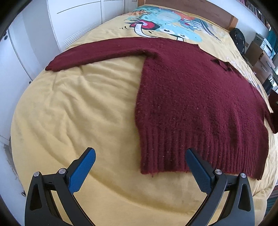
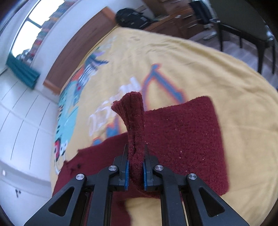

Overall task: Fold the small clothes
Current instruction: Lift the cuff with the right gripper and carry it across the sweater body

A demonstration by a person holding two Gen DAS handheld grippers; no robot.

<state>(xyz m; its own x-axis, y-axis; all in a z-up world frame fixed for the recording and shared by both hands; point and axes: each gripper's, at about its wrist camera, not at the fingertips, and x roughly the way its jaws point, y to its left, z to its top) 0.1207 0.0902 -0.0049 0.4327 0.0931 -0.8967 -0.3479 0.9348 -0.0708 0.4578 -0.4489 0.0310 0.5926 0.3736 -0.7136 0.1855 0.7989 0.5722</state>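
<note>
A dark red knitted sweater [image 1: 187, 97] lies flat on the yellow bedspread [image 1: 78, 107], one sleeve [image 1: 97, 52] stretched out to the left. My left gripper [image 1: 139, 157] hovers open over the sweater's ribbed hem [image 1: 208, 156], its blue pads [image 1: 83, 171] wide apart with nothing between them. In the right wrist view my right gripper [image 2: 136, 149] is shut on the cuff of the other sleeve [image 2: 134, 121], which stands up bunched between the pads. More of the red sweater [image 2: 184, 135] lies below it on the bedspread [image 2: 208, 73].
A colourful cartoon print [image 1: 166, 26] covers the far part of the bedspread. White cupboard doors [image 1: 22, 57] stand to the left of the bed. A wooden headboard [image 1: 199, 12], a black bag [image 2: 132, 17] and a dark chair [image 2: 243, 24] lie beyond the bed.
</note>
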